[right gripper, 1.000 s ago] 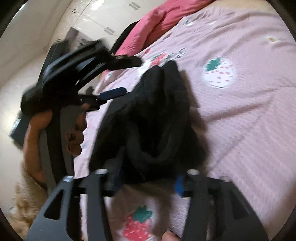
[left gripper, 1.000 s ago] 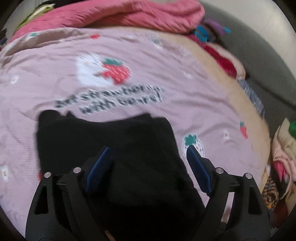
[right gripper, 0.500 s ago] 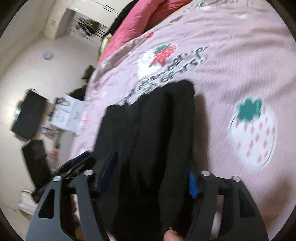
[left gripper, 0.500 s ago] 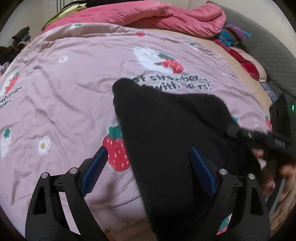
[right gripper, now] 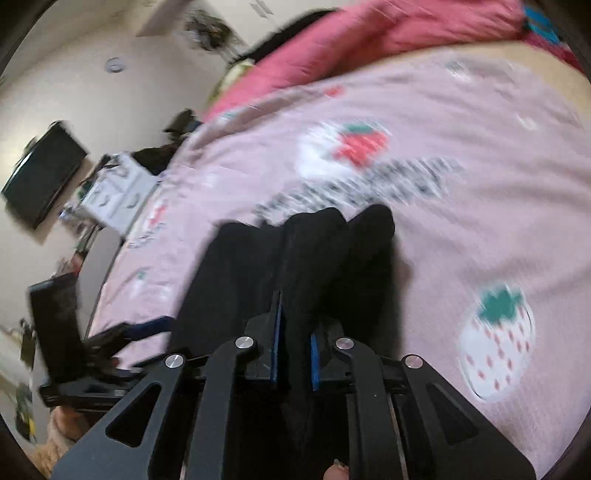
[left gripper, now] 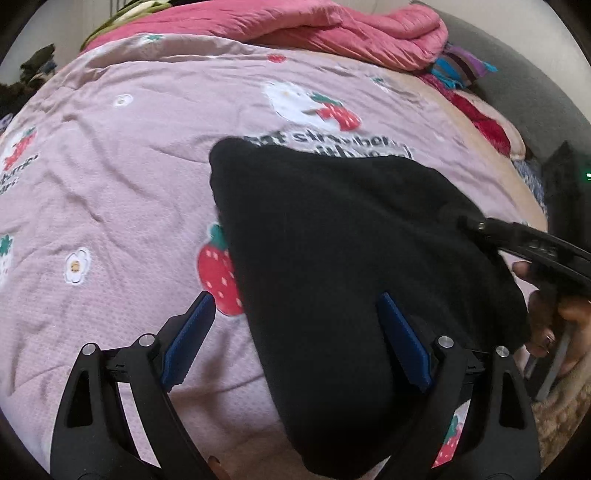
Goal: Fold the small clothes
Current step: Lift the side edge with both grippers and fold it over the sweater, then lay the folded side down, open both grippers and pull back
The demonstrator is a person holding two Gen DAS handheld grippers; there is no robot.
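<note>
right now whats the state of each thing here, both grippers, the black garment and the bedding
left gripper: open, jaws wide, hovering over the near end of the black garment
right gripper: shut on the garment's edge
black garment: bunched, partly lifted off the bed
pink strawberry bedspread: spread out, lightly wrinkled
pink quilt: heaped at the far end of the bed

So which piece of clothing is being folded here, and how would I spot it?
Look at the pink strawberry-print bedspread covering the bed. In its middle, just below the printed lettering, lies the black garment, pinched by the right gripper. It is the only plain dark item there; the crumpled quilt behind is pink.
</note>
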